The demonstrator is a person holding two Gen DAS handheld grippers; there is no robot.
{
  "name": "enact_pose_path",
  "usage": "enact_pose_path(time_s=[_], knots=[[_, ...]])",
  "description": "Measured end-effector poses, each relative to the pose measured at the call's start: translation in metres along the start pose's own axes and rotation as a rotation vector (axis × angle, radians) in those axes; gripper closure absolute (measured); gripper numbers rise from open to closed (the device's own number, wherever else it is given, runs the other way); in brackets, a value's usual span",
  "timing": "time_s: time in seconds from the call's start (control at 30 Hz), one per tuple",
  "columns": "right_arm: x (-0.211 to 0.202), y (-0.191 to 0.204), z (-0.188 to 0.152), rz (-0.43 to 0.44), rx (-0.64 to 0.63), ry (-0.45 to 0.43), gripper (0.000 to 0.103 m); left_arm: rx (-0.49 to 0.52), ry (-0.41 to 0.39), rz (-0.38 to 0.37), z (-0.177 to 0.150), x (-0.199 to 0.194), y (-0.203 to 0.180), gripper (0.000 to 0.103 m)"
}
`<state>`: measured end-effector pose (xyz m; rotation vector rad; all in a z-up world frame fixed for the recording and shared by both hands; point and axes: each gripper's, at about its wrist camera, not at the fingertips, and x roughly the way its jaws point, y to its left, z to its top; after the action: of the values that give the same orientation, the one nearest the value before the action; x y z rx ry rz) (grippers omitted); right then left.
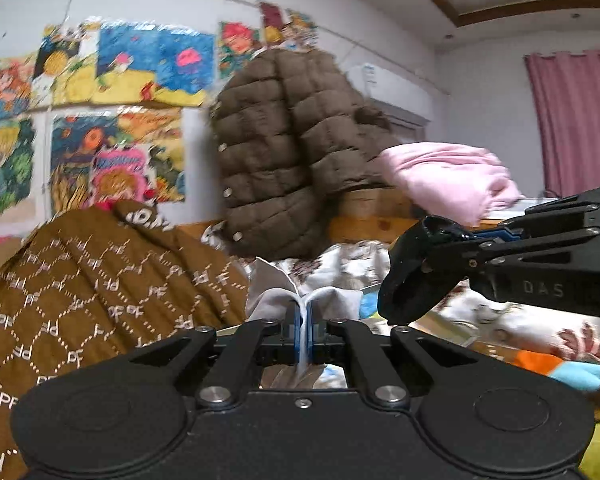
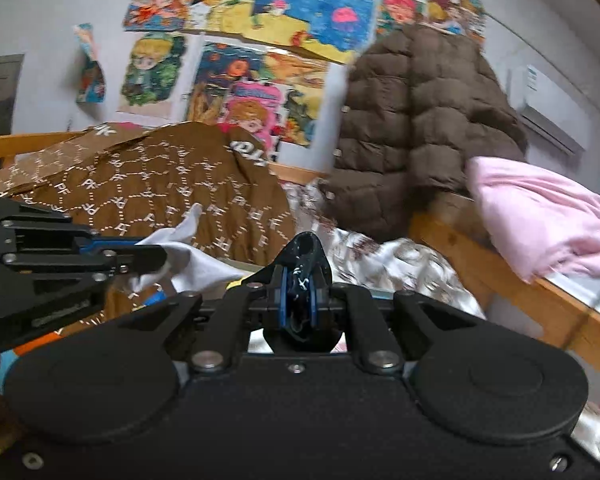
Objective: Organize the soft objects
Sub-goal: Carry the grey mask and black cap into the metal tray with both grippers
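Note:
My left gripper (image 1: 303, 320) is shut on a white sock (image 1: 276, 292), which bunches out ahead of the blue pads; the same white sock (image 2: 188, 256) shows at the left of the right wrist view, held by that left gripper (image 2: 156, 258). My right gripper (image 2: 298, 292) is shut on a black sock (image 2: 306, 258) with small white marks. In the left wrist view the right gripper (image 1: 424, 240) comes in from the right with the black sock (image 1: 410, 280) hanging from it. Both are lifted above a bed.
A brown patterned quilt (image 1: 92, 292) is heaped on the left. A brown puffer jacket (image 1: 284, 152) hangs over the wooden bed frame (image 2: 512, 280), with a pink cloth (image 1: 448, 180) draped on the rail. Floral bedding (image 2: 400, 260) lies below. Posters (image 1: 120, 72) cover the wall.

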<state>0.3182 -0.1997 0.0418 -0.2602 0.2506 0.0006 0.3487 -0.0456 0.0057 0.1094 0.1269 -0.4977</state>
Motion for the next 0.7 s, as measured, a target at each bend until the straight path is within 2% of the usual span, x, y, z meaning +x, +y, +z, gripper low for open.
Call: enact_pose_path(time_s=[0.17, 0.3, 0.33, 0.53, 0.7], knots=[[0.041, 0.014, 0.01, 0.058, -0.025, 0.006, 0.098, -0.035, 0.051, 0.045, -0.011, 0.038, 0.03, 0.101], [0.094, 0.023, 0.018, 0.1, -0.026, 0.048, 0.098, -0.169, 0.125, 0.05, -0.024, 0.071, 0.055, 0.101], [0.104, 0.024, 0.018, 0.135, -0.014, -0.007, 0.098, -0.213, 0.134, 0.053, -0.026, 0.078, 0.061, 0.101], [0.166, 0.025, 0.006, 0.1, 0.015, 0.125, 0.098, -0.316, 0.176, 0.089, -0.04, 0.113, 0.075, 0.101], [0.201, 0.025, -0.007, 0.068, 0.038, 0.204, 0.098, -0.335, 0.234, 0.094, -0.054, 0.13, 0.075, 0.101]])
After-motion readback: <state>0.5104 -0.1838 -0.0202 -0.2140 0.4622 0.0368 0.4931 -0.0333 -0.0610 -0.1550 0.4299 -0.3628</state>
